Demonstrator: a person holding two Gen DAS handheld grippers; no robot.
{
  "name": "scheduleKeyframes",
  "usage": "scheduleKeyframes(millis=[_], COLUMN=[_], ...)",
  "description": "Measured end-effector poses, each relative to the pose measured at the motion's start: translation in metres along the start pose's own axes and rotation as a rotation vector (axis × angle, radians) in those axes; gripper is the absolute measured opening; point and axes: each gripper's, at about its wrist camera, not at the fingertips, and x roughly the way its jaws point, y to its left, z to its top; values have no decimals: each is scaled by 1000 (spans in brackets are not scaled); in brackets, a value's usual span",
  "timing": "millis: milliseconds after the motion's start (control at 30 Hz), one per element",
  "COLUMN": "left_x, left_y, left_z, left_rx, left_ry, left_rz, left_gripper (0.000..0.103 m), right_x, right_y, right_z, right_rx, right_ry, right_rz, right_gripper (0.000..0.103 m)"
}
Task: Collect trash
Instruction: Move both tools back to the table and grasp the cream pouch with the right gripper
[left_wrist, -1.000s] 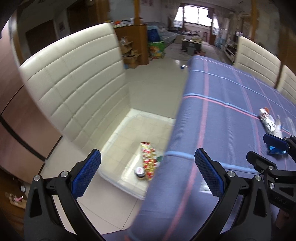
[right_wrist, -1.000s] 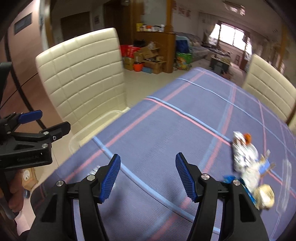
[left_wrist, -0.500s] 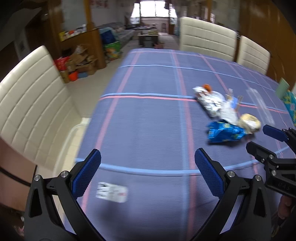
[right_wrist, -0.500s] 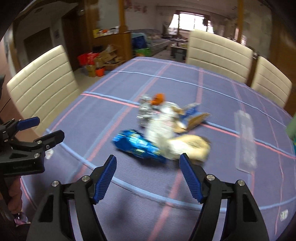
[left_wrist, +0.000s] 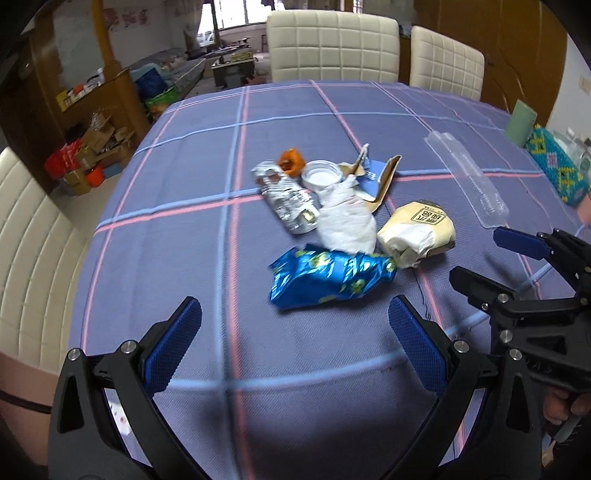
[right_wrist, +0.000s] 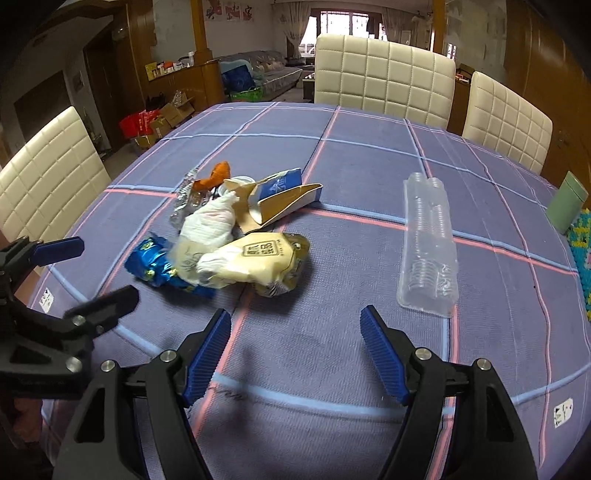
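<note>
Trash lies in one heap on the tabletop (left_wrist: 295, 122), straight ahead of both sets of jaws and touching neither. The left gripper (left_wrist: 295, 325) hangs low over the blue plaid cloth, level and pointing across the tabletop, jaws spread wide with nothing between them. Just beyond their tips sits a blue foil wrapper (left_wrist: 328, 278), the nearest piece. The right gripper (right_wrist: 295, 343) hangs likewise low and level, jaws wide apart and empty; a cream bread bag (right_wrist: 255, 264) lies just ahead of its left finger.

Farther out from the left jaws, a white crumpled tissue (left_wrist: 345, 221) leans on the wrapper and the bread bag, with a crushed silver foil packet (left_wrist: 288, 201) to its left. Behind these are a white lid (left_wrist: 320, 176), an orange scrap (left_wrist: 291, 159) and a torn open carton (right_wrist: 280, 201). A clear plastic tray (right_wrist: 428, 247) lies apart from the heap, ahead and right of the right jaws. Cream padded chairs (right_wrist: 384, 77) stand at the far edge, and a green canister (right_wrist: 567, 203) is off to the far right.
</note>
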Motion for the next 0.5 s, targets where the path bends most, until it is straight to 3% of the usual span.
scheduleKeyframes(millis=[500], left_x=[44], left_y=[25], left_z=[22], left_rx=[-62], left_ry=[59], left_rz=[-55], left_gripper=[98], right_x=[31], right_y=[1], right_z=[21], right_rx=[-37], right_ry=[7], right_rz=[51], right_gripper=[68])
